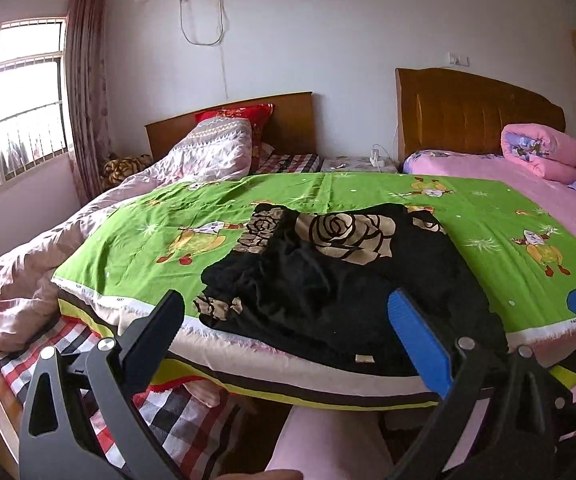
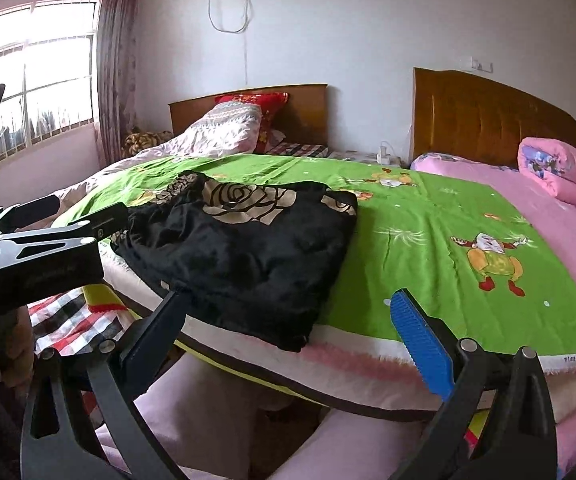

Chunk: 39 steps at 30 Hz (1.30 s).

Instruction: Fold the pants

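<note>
Two grippers are hanging just off the near edge of the bed, and neither one is holding anything. The left gripper [image 1: 288,328] is sitting with its jaws spread wide, and the right gripper [image 2: 288,332] is looking the same, jaws wide apart and empty. The pants [image 1: 328,276], black with big tan rose prints, are lying bunched in a rough heap on the green cartoon sheet [image 1: 368,188], with their near hem hanging slightly over the sheet's near edge.

What matters for the next move: the heap is sitting straight ahead of the left gripper, pretty much framed between its fingers. From the right wrist view the pants [image 2: 243,248] are lying ahead and off to the left, so the left gripper is probably the nearer one. The long axis is hard to call since the fabric is so crumpled, though it seems to be running near to far.
</note>
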Each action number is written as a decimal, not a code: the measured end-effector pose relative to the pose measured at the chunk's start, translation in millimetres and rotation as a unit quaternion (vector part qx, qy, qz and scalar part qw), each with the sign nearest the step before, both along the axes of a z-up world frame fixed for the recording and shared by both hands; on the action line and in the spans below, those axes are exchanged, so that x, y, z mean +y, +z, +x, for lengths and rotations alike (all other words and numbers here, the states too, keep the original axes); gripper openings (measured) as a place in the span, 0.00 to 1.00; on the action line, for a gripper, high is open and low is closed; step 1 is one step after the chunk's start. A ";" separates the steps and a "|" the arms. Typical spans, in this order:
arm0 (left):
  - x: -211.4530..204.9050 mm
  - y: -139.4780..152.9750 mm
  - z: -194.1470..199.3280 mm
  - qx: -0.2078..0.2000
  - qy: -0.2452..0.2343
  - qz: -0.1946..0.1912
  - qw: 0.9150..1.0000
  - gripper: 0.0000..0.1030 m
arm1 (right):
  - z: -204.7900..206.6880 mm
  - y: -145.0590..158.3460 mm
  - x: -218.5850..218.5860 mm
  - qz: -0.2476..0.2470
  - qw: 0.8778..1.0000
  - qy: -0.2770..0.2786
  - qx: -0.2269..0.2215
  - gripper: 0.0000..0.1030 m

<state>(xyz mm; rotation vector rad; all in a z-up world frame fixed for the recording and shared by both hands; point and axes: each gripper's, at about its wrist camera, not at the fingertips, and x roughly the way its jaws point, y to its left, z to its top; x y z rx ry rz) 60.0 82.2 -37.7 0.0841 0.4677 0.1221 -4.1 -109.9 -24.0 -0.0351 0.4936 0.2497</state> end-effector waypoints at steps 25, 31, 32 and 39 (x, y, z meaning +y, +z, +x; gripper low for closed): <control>-0.4 -4.1 0.3 0.008 0.000 -0.001 1.000 0.99 | 0.6 -2.3 1.3 -0.001 1.000 0.006 0.003 0.96; -0.1 -5.7 0.0 0.009 -0.001 -0.002 1.000 0.99 | 0.7 -2.4 1.5 -0.001 1.000 0.007 0.004 0.96; 0.3 -5.7 0.4 0.009 -0.001 -0.002 1.000 0.99 | 1.1 -2.6 1.4 -0.001 1.000 0.007 0.005 0.96; 0.1 -5.8 0.1 0.008 -0.002 -0.003 1.000 0.99 | 1.3 -3.1 1.1 0.000 1.000 0.008 0.006 0.96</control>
